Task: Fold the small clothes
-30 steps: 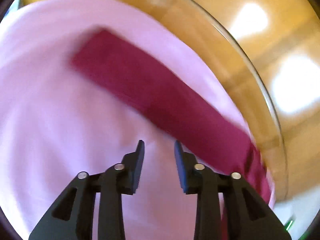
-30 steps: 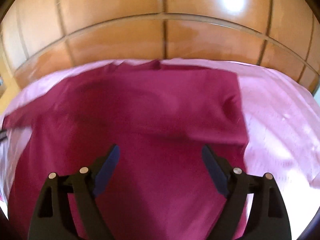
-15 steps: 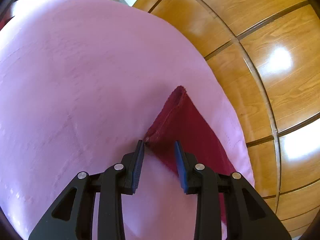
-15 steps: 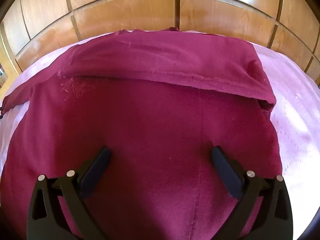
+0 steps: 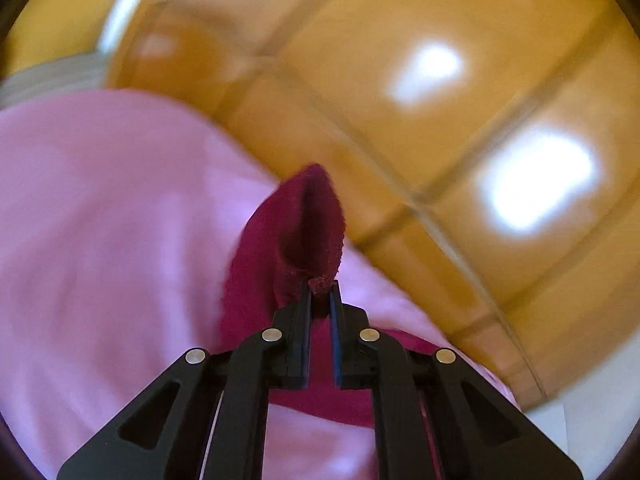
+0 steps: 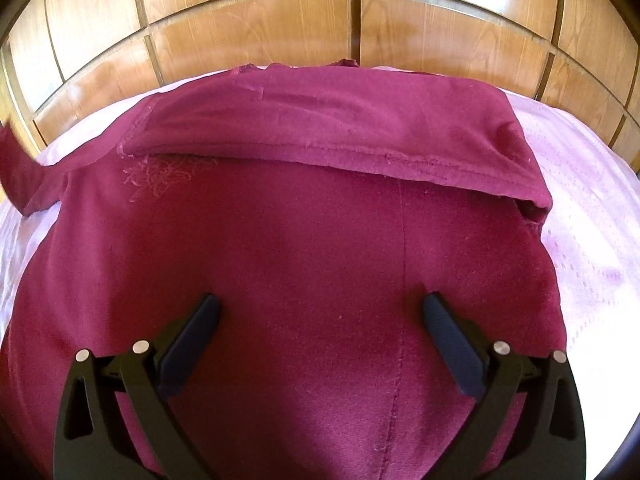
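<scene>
A maroon garment (image 6: 300, 240) lies spread on a pink sheet (image 6: 592, 208), its far part folded back toward me as a band (image 6: 340, 120). My right gripper (image 6: 318, 304) hovers over the garment's middle, open wide, nothing between its fingers. At the left edge of the right wrist view one sleeve (image 6: 20, 176) rises off the sheet. In the blurred left wrist view my left gripper (image 5: 320, 286) has its jaws closing, with the end of that maroon sleeve (image 5: 308, 220) pinched between the tips; the cloth stands up beyond them above the pink sheet (image 5: 100, 220).
Glossy wooden panelling (image 6: 256, 28) runs right behind the sheet's far edge and fills the upper right of the left wrist view as wooden panels (image 5: 440, 140). Bare pink sheet lies to the right of the garment.
The left gripper closed on the sleeve end and lifted it off the sheet, turning as it rose. The right gripper's jaws widened and it sank a little toward the garment.
</scene>
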A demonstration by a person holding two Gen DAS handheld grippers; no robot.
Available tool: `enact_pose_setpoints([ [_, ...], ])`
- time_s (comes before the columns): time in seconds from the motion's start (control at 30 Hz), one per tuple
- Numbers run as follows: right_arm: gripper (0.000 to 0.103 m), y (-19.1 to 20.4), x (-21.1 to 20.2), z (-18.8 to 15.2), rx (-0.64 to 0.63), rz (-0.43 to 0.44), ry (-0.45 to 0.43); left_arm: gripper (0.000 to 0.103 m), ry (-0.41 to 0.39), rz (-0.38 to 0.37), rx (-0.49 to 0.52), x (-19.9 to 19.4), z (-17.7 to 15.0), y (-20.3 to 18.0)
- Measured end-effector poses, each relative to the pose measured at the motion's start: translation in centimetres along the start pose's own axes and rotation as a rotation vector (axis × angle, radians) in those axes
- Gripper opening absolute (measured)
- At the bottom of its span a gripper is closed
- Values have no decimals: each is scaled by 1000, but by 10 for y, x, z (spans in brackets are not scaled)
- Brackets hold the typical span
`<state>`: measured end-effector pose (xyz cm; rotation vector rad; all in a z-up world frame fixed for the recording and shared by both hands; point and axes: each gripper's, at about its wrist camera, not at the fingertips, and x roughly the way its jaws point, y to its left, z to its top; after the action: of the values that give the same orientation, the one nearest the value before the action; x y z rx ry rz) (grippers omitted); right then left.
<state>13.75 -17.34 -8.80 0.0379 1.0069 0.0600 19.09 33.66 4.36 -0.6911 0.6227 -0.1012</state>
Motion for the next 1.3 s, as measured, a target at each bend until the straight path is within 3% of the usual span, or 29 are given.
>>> enact_pose_setpoints([
  [0.1, 101, -1, 0, 1, 1, 5, -1, 7, 62, -117, 101, 17, -29, -66],
  [0.23, 101, -3, -4, 3, 10, 14, 1, 7, 183, -212, 238, 53, -85, -139],
  [0.33, 101, -9, -10, 11, 47, 55, 15, 7, 297, -218, 334, 87, -135, -175],
  [0.43, 97, -17, -21, 26, 141, 198, -2, 7, 386, -200, 433, 116, -180, -194],
  [0.53, 87, -15, -21, 44, 183, 326, 0, 11, 446, -171, 480, 127, -206, -195],
  [0.6, 77, -7, -16, 54, 186, 387, 10, 16, 449, -180, 495, 121, -213, -192],
  [0.67, 75, 4, -8, 66, 198, 462, 33, 26, 439, -186, 496, 111, -213, -186],
  [0.8, 75, 32, 13, 81, 193, 522, 75, 29, 427, -192, 487, 85, -215, -163],
  [0.87, 73, 48, 30, 82, 190, 510, 124, 29, 415, -167, 484, 78, -217, -150],
  [0.93, 54, 60, 40, 80, 177, 480, 135, 29, 415, -143, 458, 76, -217, -136],
  [1.0, 3, 67, 45, 83, 156, 455, 134, 29, 421, -128, 413, 80, -215, -125],
  [1.07, 4, 72, 38, 87, 126, 421, 114, 29, 420, -93, 368, 84, -211, -113],
  [1.2, 4, 69, -18, 113, 40, 405, -68, 29, 426, -49, 278, 90, -201, -98],
  [1.3, 4, 42, -54, 135, 47, 398, -185, 29, 433, -51, 224, 96, -197, -94],
])
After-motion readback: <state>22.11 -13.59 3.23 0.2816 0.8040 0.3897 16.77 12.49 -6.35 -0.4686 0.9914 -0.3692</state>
